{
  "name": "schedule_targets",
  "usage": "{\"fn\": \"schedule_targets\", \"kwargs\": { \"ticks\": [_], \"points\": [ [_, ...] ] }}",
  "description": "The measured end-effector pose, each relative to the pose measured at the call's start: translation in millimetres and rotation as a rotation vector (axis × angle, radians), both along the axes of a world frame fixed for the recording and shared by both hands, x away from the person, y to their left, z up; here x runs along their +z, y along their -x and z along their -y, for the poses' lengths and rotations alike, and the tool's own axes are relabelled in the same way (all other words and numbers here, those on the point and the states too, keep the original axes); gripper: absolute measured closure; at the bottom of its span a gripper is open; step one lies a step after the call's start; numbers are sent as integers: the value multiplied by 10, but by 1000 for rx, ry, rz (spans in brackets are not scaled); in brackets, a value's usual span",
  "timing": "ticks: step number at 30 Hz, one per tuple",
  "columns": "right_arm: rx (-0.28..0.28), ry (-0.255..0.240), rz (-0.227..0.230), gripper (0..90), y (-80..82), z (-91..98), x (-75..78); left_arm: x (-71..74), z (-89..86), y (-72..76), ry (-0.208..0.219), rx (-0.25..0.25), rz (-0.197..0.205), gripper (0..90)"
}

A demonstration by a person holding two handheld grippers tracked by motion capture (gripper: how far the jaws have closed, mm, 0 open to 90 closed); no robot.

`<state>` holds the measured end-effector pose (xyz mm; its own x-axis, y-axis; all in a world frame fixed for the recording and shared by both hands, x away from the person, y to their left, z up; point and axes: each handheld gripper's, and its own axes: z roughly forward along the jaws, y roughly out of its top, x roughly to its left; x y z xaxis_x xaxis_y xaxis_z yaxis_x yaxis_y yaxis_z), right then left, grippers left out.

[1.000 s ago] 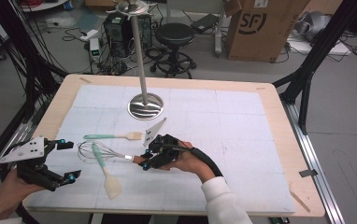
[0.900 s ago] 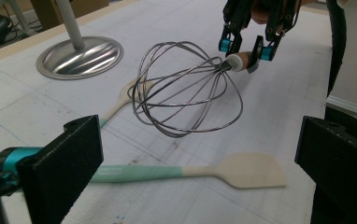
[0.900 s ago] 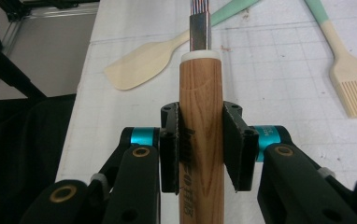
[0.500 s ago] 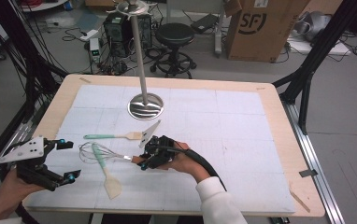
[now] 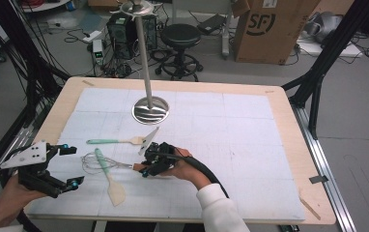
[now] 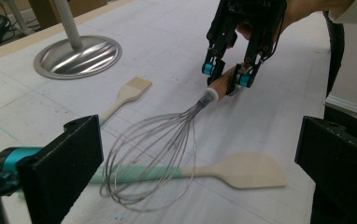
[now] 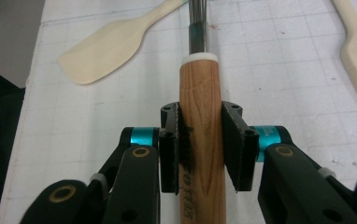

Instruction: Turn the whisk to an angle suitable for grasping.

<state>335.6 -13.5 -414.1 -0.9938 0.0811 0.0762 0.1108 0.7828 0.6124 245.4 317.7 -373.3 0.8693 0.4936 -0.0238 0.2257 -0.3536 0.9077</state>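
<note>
Pale wooden table [image 5: 289,104] under a white gridded mat [image 5: 231,145]

On the mat: round steel stand base [image 5: 150,110], green-handled brush [image 5: 117,141], wire whisk with wooden handle [image 5: 100,163], green-handled cream spatula [image 5: 110,179].

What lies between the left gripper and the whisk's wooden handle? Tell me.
The whisk's wire loops and the spatula, whose green handle runs under the wires, lie between the left gripper and the wooden handle, as the left gripper view shows.

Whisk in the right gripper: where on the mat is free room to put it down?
The mat's right half, from the right gripper to the far edge, is bare. So is the strip behind the stand base. It is crowded at left: whisk, spatula, brush and left gripper lie close together.
</note>
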Motion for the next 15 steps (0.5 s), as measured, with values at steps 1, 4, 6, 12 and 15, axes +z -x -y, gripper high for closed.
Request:
{"fn": "schedule_targets", "kwargs": {
  "ticks": [1,4,6,12,15],
  "points": [
    [-2,3,-11,695,-2,-6,-5,-2,5,0,2,0,-1,16],
    [-3,-2,1,677,5,-14,-5,-11,11,-7,-1,-3,-2,16],
    [-11,-23,-1,592,-5,9,16,-21,12,-13,-5,-3,-5,16],
    [-37,-71,-46,265,-38,192,152,-45,34,-20,-12,0,-10,16],
    [-44,-117,-48,116,-27,314,258,-33,61,-11,-14,-5,-1,17]
  ]
}}
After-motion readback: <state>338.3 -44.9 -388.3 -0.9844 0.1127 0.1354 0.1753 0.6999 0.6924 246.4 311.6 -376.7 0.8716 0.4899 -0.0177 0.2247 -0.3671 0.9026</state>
